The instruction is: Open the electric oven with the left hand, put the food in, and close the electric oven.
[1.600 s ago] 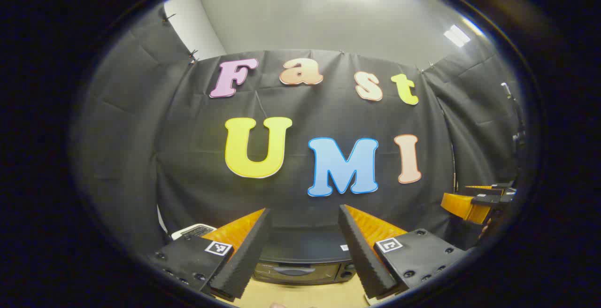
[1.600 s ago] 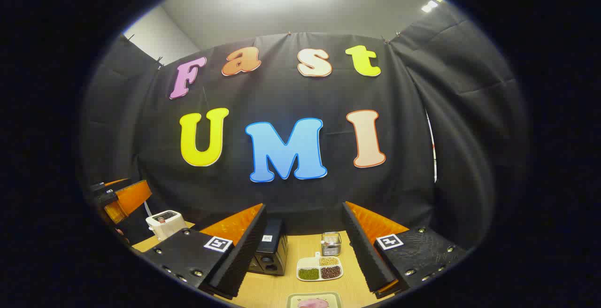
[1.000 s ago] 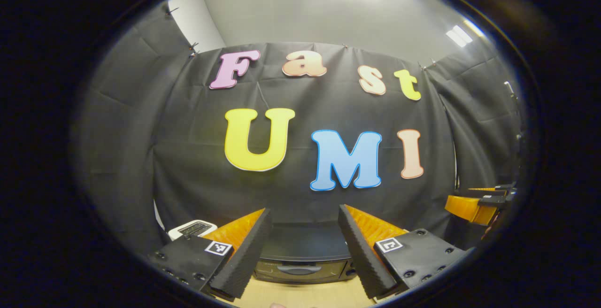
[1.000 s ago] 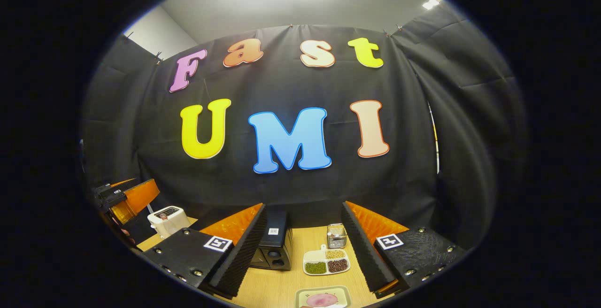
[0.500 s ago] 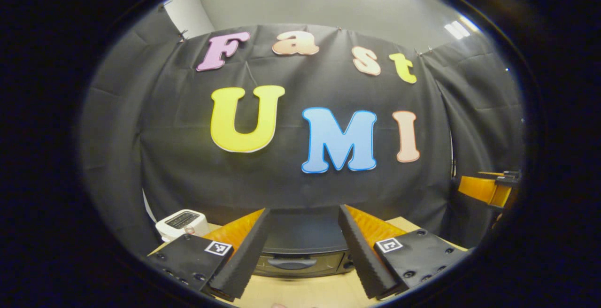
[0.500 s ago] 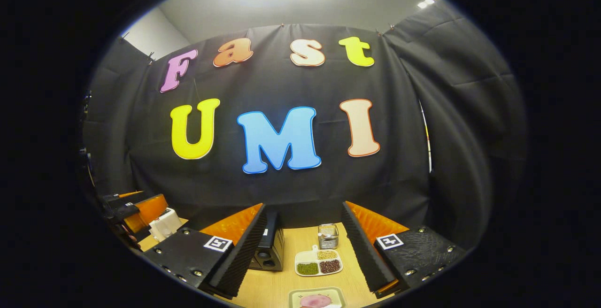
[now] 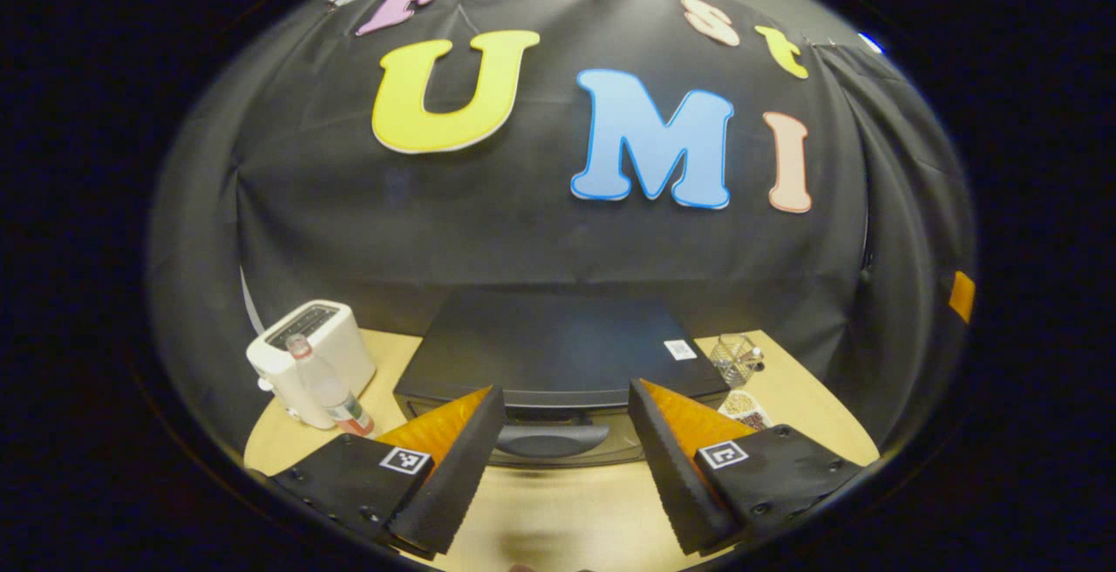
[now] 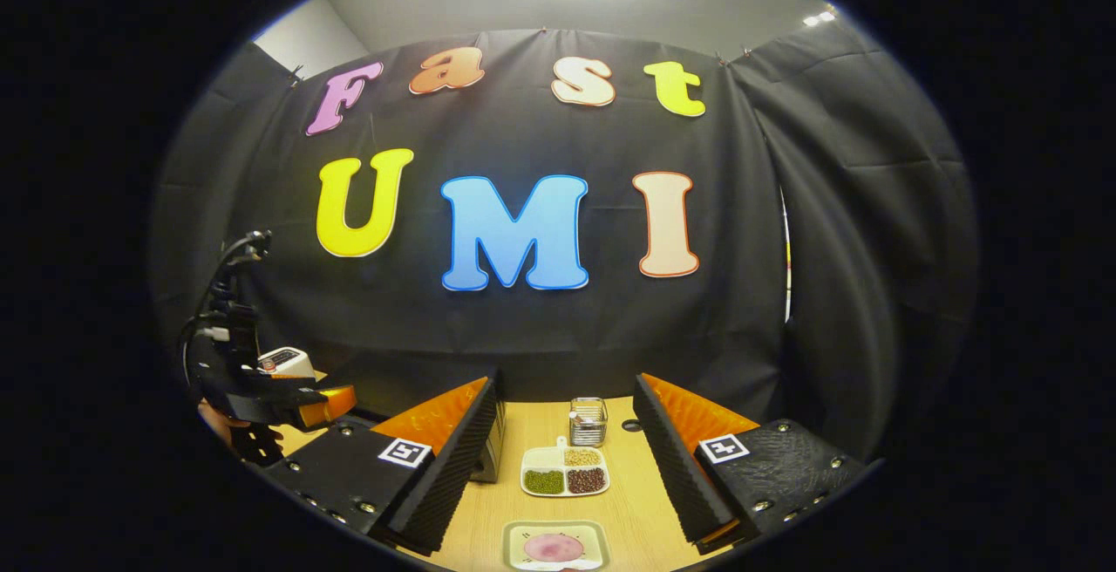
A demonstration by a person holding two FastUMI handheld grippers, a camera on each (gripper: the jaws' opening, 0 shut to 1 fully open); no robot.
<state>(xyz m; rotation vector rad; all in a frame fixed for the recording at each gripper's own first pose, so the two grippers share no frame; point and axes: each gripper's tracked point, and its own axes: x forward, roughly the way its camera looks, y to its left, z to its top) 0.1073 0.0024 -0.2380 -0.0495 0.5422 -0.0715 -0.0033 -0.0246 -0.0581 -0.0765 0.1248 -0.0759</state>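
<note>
You are holding the left claw (image 7: 565, 432) spread wide and empty, lining up on the curved dark handle (image 7: 551, 440) of the black box-shaped electric oven (image 7: 558, 356) on the light wooden tabletop (image 7: 575, 520), door not yet opened. Come in too high and you are risking the fingers skating over the oven top instead of hooking the handle. The clear plastic bottle (image 7: 328, 386) beside the white toaster (image 7: 307, 352) is sitting near your left finger, so it could topple. Your right claw (image 8: 565, 446) is waiting spread and empty over the pink food on its pale square plate (image 8: 554, 547).
</note>
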